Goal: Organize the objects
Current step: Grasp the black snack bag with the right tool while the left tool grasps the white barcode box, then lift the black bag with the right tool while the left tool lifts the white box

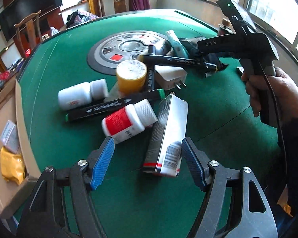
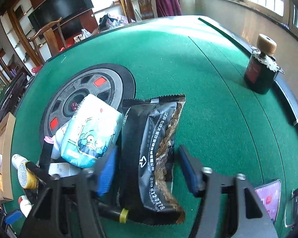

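A pile of objects lies on the green table. In the left wrist view my left gripper is open, its blue fingers on either side of a grey and white carton, with a red-labelled white bottle just ahead of the left finger. In the right wrist view my right gripper is open around a black packet with gold trim. A blue tissue pack lies to its left. The right gripper also shows in the left wrist view, held by a hand.
Black markers, a yellow tape roll, a white bottle and a white plug adapter lie in the pile. A cardboard box stands at the table's left. A dark jar, phone and glasses sit right.
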A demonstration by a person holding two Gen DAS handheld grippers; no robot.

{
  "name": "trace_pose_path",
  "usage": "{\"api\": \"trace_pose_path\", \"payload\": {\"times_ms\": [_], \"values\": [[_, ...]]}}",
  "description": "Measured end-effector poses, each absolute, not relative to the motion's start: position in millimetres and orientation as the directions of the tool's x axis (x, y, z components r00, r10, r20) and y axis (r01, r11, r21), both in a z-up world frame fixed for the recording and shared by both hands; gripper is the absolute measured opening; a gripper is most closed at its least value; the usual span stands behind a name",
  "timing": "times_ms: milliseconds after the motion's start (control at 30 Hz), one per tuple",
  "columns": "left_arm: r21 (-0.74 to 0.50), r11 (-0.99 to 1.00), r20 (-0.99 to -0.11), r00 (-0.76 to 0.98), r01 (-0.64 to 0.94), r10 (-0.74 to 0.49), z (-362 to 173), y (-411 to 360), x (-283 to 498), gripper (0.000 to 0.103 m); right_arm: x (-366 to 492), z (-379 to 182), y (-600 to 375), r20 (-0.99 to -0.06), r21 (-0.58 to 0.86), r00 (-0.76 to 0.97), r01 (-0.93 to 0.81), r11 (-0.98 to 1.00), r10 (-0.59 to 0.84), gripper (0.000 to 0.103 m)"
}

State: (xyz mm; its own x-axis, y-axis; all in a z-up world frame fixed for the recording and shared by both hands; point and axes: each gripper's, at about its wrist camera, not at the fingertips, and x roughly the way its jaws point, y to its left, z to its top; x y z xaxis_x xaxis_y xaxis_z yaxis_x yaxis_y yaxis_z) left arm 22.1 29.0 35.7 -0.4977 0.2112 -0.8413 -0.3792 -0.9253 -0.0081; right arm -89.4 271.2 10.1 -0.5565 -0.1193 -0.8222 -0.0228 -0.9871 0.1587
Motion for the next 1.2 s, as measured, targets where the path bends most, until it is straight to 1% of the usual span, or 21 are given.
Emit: {"api": "trace_pose_path", "payload": {"times_ms": [67,200,267,333,367,400,433,467,567,667,800,867,933,1033,1200], "values": [[0.002,-0.918,-0.845,-0.492,-0.397,0.211,34,39,23,0.071,-88,10,279,-0.810,0.197,-0.568,-0.026,-0.980,-0.148,0.043],[0.022,-0.915,-0.855,-0.481,-0.403,0.192,23,52,19,0.071,-74,19,287,-0.775,0.226,-0.610,-0.025,-0.974,-0.164,0.041],[0.030,-0.922,-0.852,-0.492,-0.385,0.178,19,54,16,0.071,-63,31,290,-0.740,0.231,-0.655,-0.033,-0.972,-0.154,0.041],[0.067,-0.930,-0.845,-0.516,-0.360,0.139,15,55,13,0.071,-47,44,291,-0.704,0.237,-0.693,-0.021,-0.971,-0.157,0.041],[0.060,-0.934,-0.841,-0.522,-0.352,0.142,15,54,12,0.066,-40,48,290,-0.693,0.244,-0.701,-0.012,-0.970,-0.166,0.041],[0.033,-0.938,-0.842,-0.516,-0.344,0.160,15,50,10,0.057,-31,50,289,-0.683,0.255,-0.707,0.003,-0.967,-0.182,0.041],[0.000,-0.940,-0.843,-0.505,-0.342,0.184,14,48,8,0.050,-21,51,287,-0.678,0.262,-0.707,0.022,-0.965,-0.200,0.041],[-0.017,-0.943,-0.842,-0.504,-0.333,0.193,15,45,6,0.042,-11,51,285,-0.674,0.262,-0.708,0.037,-0.964,-0.210,0.041],[-0.013,-0.949,-0.839,-0.513,-0.314,0.182,15,43,4,0.040,19,54,278,-0.649,0.286,-0.710,0.104,-0.953,-0.272,0.041],[-0.014,-0.953,-0.838,-0.517,-0.303,0.177,16,43,4,0.038,44,57,261,-0.669,0.243,-0.677,0.189,-0.951,-0.306,0.041],[-0.039,-0.958,-0.830,-0.525,-0.285,0.190,22,34,11,0.038,68,47,228,-0.718,0.225,-0.591,0.304,-0.926,-0.368,0.041],[-0.052,-0.959,-0.822,-0.533,-0.277,0.198,26,29,15,0.030,69,39,212,-0.737,0.216,-0.563,0.330,-0.919,-0.375,0.041],[-0.046,-0.963,-0.819,-0.541,-0.265,0.188,29,25,19,0.030,65,29,202,-0.754,0.221,-0.537,0.336,-0.916,-0.379,0.041],[-0.036,-0.969,-0.830,-0.532,-0.245,0.166,26,19,22,0.027,58,19,195,-0.773,0.232,-0.508,0.332,-0.914,-0.380,0.042],[-0.013,-0.971,-0.840,-0.524,-0.240,0.141,17,21,22,0.027,50,10,193,-0.792,0.210,-0.499,0.317,-0.925,-0.352,0.042]]}}
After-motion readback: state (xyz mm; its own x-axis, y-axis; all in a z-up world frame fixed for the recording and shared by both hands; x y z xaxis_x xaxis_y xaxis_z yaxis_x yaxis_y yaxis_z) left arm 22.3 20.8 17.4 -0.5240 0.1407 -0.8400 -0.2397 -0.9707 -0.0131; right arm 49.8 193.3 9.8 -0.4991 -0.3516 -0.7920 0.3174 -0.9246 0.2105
